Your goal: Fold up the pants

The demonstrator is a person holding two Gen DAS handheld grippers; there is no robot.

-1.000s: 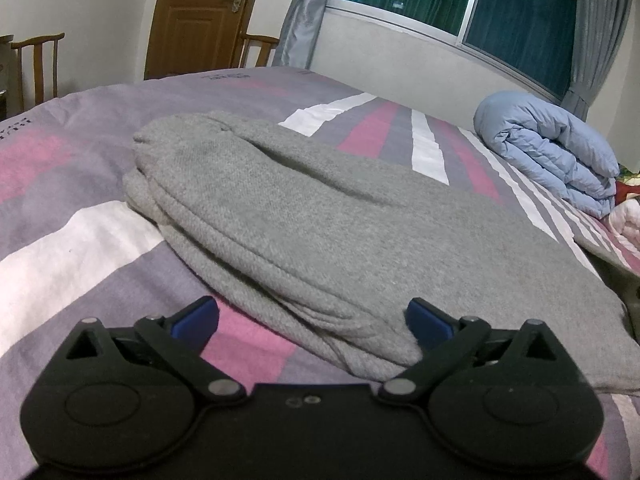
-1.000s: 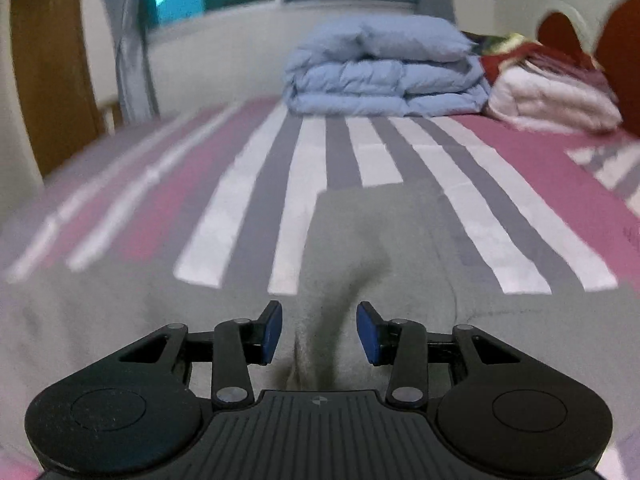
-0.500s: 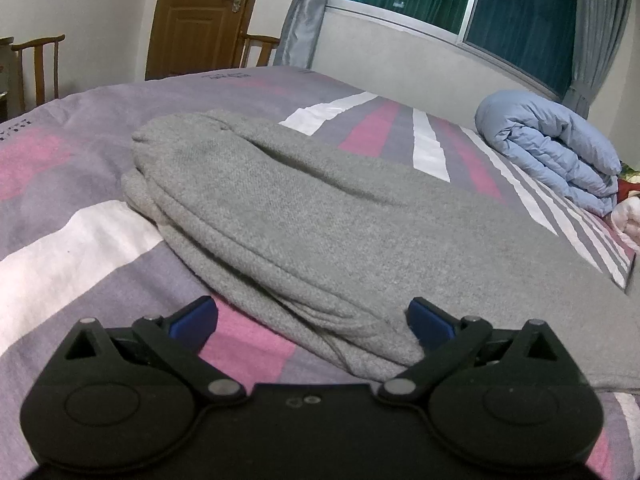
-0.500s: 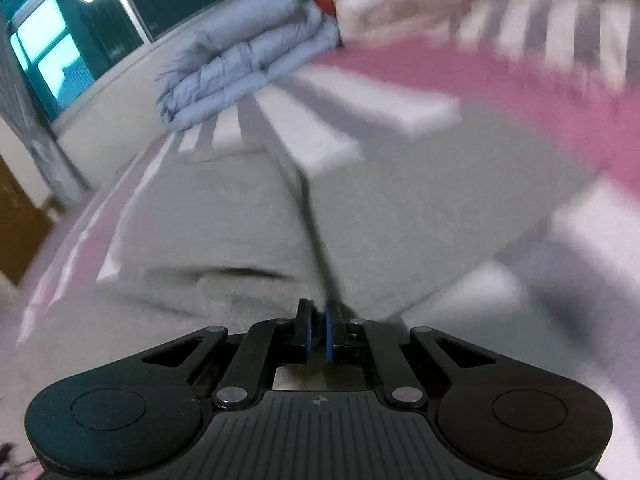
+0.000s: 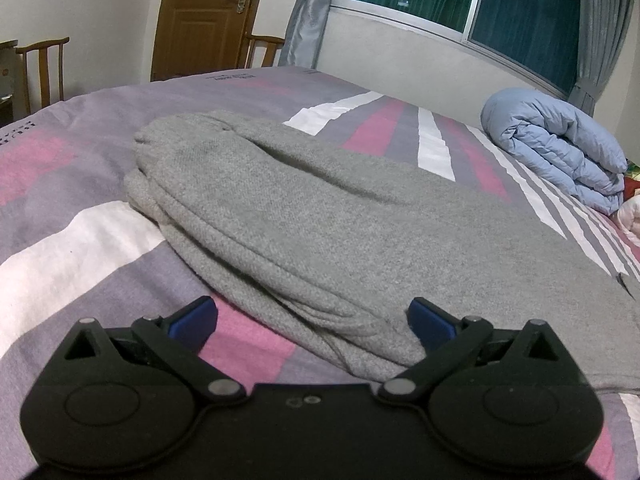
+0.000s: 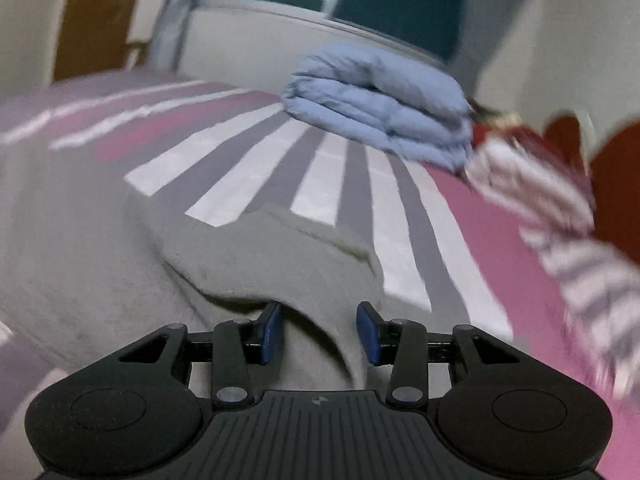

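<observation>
Grey pants [image 5: 320,220] lie folded lengthwise on the striped bedspread [image 5: 72,240]. My left gripper [image 5: 312,318] is wide open, low over the near folded edge, with cloth lying between its blue pads [image 5: 430,316]. In the right wrist view, which is motion-blurred, a loose flap of the grey pants [image 6: 280,256] lies rumpled just ahead. My right gripper [image 6: 319,330] is open over it, with a ridge of cloth running between its blue pads [image 6: 272,330]; it grips nothing.
A folded blue duvet [image 5: 560,152] lies at the far side of the bed under the window; it also shows in the right wrist view [image 6: 380,108]. Folded pink-white bedding [image 6: 532,184] sits beside it. Wooden chairs [image 5: 40,68] and a door [image 5: 204,16] stand beyond the bed.
My right gripper was shut on a fold of the pants half a second ago; it has opened, let the cloth drop and swung toward the duvet. The left gripper has barely moved.
</observation>
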